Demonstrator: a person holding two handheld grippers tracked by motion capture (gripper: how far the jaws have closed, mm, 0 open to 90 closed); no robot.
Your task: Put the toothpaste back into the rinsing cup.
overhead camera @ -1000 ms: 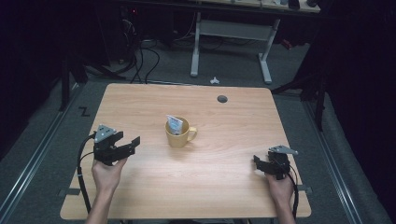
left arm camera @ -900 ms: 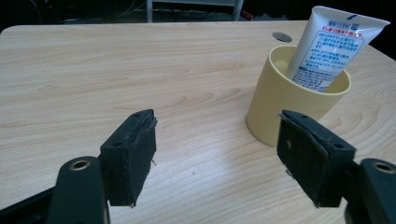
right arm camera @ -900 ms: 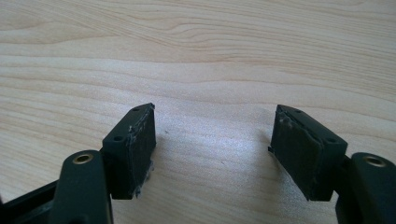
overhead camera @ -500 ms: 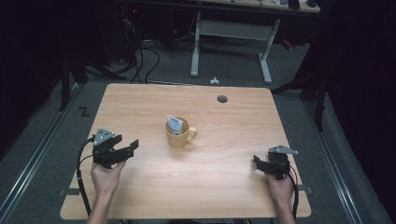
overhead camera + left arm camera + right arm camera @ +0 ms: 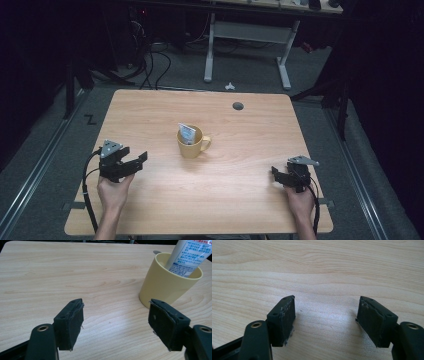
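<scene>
Tongs [image 5: 115, 322] open; tube [image 5: 190, 255] top cropped.

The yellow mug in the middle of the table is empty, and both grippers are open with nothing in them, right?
Not quite: the mug is not empty. A white tube with blue print stands in it, as the left gripper view shows. The rest holds: the mug sits mid-table, and the left gripper and right gripper are open, holding nothing.
</scene>
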